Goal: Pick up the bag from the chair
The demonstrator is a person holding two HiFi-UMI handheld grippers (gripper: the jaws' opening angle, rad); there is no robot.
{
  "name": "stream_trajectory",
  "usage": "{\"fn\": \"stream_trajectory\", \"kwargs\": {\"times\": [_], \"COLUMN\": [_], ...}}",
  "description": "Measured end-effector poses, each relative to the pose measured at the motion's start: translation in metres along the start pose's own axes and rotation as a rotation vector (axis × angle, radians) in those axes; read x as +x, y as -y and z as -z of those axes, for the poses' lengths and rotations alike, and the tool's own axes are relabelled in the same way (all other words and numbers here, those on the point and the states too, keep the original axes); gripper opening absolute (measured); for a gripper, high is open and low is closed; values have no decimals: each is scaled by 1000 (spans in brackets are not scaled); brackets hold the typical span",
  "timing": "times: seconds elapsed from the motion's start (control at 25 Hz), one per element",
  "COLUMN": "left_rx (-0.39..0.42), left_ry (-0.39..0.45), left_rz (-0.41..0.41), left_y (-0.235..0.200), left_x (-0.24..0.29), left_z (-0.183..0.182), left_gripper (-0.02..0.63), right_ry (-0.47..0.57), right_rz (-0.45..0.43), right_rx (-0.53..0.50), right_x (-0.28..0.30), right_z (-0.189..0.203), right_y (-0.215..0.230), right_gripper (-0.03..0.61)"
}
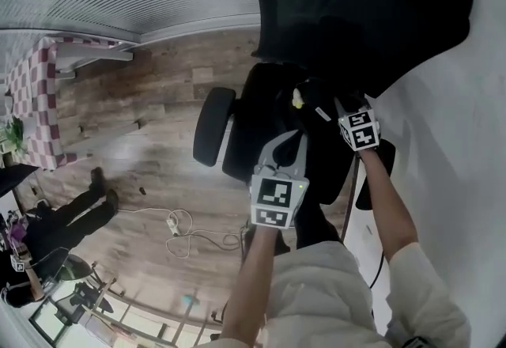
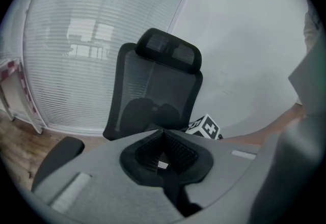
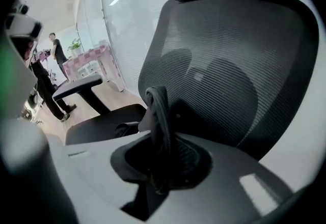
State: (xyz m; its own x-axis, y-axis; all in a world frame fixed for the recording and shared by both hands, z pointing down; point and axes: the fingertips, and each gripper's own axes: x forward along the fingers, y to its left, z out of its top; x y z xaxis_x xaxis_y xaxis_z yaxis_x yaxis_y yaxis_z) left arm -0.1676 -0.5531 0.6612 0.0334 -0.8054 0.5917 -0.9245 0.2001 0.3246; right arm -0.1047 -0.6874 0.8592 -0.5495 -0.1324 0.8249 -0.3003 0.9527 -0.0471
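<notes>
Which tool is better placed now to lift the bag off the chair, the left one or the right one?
The right tool: its jaws are shut on the bag's black strap, in front of the chair back. The left tool is shut on nothing.

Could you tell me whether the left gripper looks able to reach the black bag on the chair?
Probably yes: the left gripper hangs beside the black fabric bag with nothing between, though its fingers are shut.

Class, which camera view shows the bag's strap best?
The right gripper view: the strap stands clamped in the right claw. The head view shows only a dark bag on the chair; the left gripper view shows none of it.
</notes>
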Motion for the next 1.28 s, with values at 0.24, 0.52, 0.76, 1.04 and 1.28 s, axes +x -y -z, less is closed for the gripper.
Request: {"fn": "stream_trajectory", "kwargs": {"times": [0.24, 0.52, 0.76, 1.04, 1.28], "left_rx": [8, 42, 74, 92, 110], "left_ry": [30, 58, 70, 101, 102], "left_rz": [-42, -29, 7, 70, 149], "left_y": [-14, 10, 13, 37, 67], "left_x": [-47, -107, -141, -189, -237], "left_z": [-1, 22, 29, 30, 52], "left_gripper": [6, 6, 6, 6, 6], "right_ry": [19, 79, 116, 170, 227], "right_rz": [22, 23, 53, 153, 202], "right_rx": [-60, -52, -1, 141, 167], "right_x": [-29, -91, -139, -224, -286], "right_z": [-16, -33, -57, -70, -87], "right_y": [-52, -95, -118, -150, -186], "right_gripper": [58, 57, 57, 58, 58]}}
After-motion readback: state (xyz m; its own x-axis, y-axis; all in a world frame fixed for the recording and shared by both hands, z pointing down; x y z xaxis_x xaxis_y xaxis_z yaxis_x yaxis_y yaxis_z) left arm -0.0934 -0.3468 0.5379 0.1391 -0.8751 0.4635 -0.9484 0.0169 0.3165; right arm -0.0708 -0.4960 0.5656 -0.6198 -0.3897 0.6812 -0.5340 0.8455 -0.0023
